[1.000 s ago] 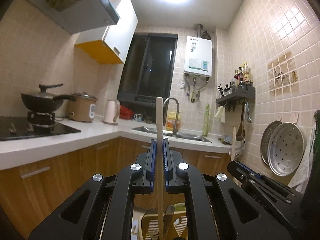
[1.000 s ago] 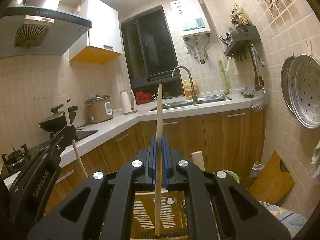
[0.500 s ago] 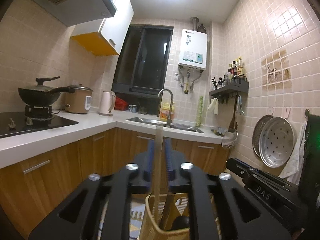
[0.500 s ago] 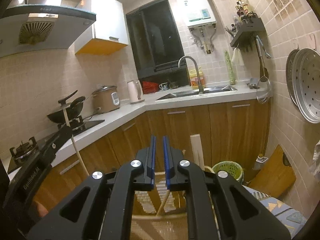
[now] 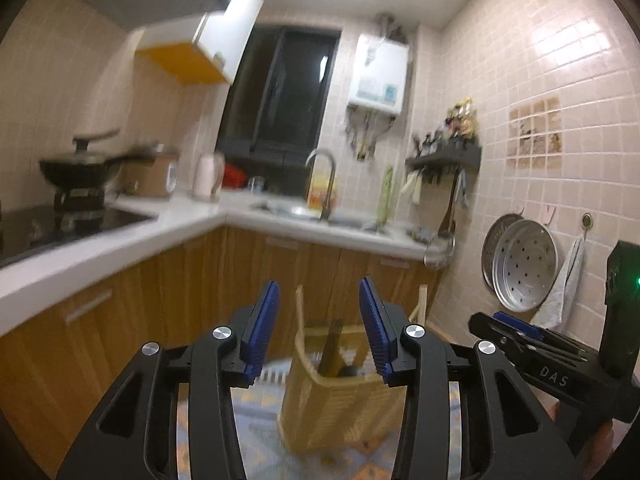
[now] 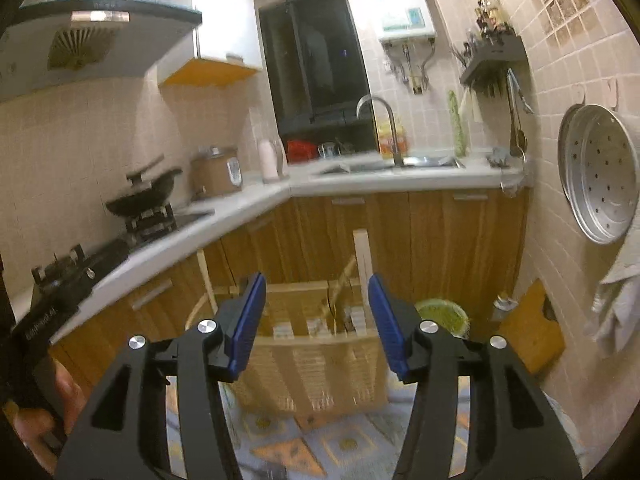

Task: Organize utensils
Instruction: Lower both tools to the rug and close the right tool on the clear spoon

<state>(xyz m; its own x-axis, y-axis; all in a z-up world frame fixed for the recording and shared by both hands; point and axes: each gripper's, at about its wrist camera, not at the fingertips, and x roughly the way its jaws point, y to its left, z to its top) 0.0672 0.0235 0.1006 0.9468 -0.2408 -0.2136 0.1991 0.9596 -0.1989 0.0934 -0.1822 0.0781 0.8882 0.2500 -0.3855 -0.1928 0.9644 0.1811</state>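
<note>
Both grippers, left [image 5: 319, 328] and right [image 6: 316, 322], opening and empty above a wicker basket [image 6: 320, 364], where wooden utensils [image 6: 363, 268] apparently stand stored.

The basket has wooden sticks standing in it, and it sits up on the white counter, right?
Not quite. The basket does hold wooden sticks, but it stands on the patterned floor in front of the cabinets, below the counter. The right wrist view shows it.
</note>
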